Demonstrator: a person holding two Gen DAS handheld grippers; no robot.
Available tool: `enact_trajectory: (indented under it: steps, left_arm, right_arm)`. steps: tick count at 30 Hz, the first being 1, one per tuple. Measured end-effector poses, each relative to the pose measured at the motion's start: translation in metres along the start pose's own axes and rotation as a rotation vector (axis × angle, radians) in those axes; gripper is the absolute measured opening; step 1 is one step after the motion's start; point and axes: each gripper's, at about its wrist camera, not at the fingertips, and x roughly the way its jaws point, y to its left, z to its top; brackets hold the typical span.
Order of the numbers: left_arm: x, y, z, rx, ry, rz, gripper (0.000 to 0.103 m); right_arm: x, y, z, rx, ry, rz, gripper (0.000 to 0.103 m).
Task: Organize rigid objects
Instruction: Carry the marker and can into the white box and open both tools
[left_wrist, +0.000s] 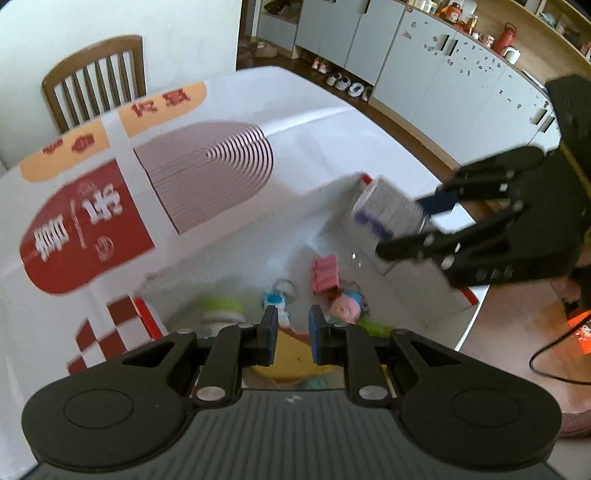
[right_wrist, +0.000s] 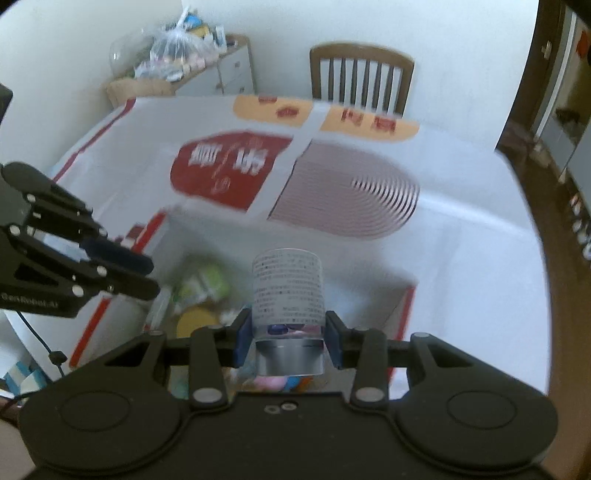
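Note:
My right gripper (right_wrist: 287, 338) is shut on a small printed bottle (right_wrist: 286, 291), gripped near its silver cap end, and holds it above a white open box (right_wrist: 400, 295). In the left wrist view the same bottle (left_wrist: 384, 206) shows in the right gripper (left_wrist: 413, 225) over the box's far corner. My left gripper (left_wrist: 292, 325) is open and empty, its fingers a small gap apart, above the box. Inside the box lie a pink block (left_wrist: 325, 274), a doll head (left_wrist: 345, 308), a blue-white figure (left_wrist: 275, 301), a green item (left_wrist: 221, 308) and a yellow piece (left_wrist: 291, 360).
The box stands on a table with a white printed cloth (left_wrist: 147, 192). A wooden chair (left_wrist: 96, 81) stands at the far side. White cabinets (left_wrist: 424, 62) and shoes (left_wrist: 343, 81) lie beyond the table. A bag of clutter (right_wrist: 177, 44) sits on a side cabinet.

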Motion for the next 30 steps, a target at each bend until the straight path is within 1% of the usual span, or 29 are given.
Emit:
enact_trajectory:
  steps: [4,10,14,19,23,25,30]
  left_arm:
    - [0.014,-0.003,-0.016,-0.024,0.012,-0.022,0.017]
    - [0.029,-0.010,-0.034,-0.027,0.027,0.004,0.017]
    - [0.033,-0.015,-0.042,-0.008,0.017,0.055,0.017]
    - [0.040,-0.015,-0.048,-0.019,0.020,0.116,0.017]
    - [0.041,-0.017,-0.053,-0.005,-0.003,0.155,0.017]
    - [0.041,-0.017,-0.056,-0.014,-0.010,0.159,0.018]
    - [0.039,-0.022,-0.066,-0.005,-0.034,0.175,0.018]
  right_arm:
    - [0.022,0.011,-0.020,0.013,0.036,0.018,0.039]
    - [0.043,0.032,-0.042,-0.012,0.098,0.055,0.039]
    - [0.048,0.043,-0.053,-0.057,0.117,0.030,0.039]
    - [0.053,0.049,-0.059,-0.054,0.125,-0.012,0.039]
    - [0.054,0.049,-0.062,-0.056,0.129,-0.030,0.040]
    - [0.055,0.046,-0.063,-0.044,0.129,-0.032,0.040]
    - [0.052,0.045,-0.068,-0.016,0.112,-0.030,0.047]
